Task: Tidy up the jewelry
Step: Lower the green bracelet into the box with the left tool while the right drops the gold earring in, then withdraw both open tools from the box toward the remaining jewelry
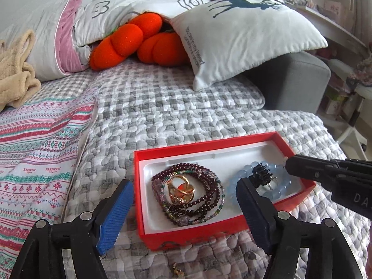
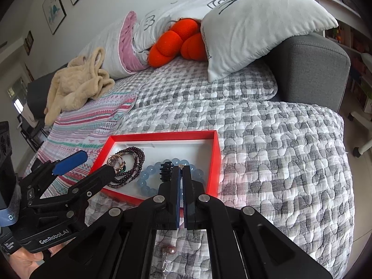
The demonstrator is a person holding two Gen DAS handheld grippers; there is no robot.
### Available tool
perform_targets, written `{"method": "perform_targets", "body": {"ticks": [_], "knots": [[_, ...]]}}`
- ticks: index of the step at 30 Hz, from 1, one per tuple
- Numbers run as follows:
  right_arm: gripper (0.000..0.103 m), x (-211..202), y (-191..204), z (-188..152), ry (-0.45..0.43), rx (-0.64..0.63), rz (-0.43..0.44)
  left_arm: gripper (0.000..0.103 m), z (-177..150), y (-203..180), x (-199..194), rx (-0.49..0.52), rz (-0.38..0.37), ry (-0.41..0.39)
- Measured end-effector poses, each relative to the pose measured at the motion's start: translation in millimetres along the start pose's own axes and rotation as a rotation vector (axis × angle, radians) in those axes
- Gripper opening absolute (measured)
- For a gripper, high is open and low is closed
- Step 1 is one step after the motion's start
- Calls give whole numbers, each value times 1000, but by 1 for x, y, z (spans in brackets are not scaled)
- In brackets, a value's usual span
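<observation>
The left gripper (image 1: pixel 184 200) is spread wide and holds nothing, hovering over the near edge of the red box (image 1: pixel 267 137) on the bed's checked quilt (image 1: pixel 186 121). Between its fingers lie the dark red bead strand (image 1: pixel 204 200) and gold ring (image 1: pixel 183 189). The right gripper (image 2: pixel 181 171) is closed, a small gold piece (image 2: pixel 181 167) at its tips, above the blue bracelet (image 2: pixel 145 176). A pink pearl earring (image 2: pixel 169 249) lies on the quilt beneath it.
</observation>
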State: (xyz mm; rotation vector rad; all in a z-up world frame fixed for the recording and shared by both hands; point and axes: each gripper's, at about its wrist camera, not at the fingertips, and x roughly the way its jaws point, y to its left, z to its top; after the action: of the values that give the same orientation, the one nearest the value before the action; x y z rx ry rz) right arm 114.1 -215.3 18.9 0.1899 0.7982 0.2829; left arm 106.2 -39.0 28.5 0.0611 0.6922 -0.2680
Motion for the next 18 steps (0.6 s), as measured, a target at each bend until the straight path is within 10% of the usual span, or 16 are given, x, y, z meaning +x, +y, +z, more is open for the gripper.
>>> {"method": "perform_targets", "body": {"ticks": [18], "knots": [[3,25,5,16,9,11,-15,77,-37,20,-7,18,30,131]]}}
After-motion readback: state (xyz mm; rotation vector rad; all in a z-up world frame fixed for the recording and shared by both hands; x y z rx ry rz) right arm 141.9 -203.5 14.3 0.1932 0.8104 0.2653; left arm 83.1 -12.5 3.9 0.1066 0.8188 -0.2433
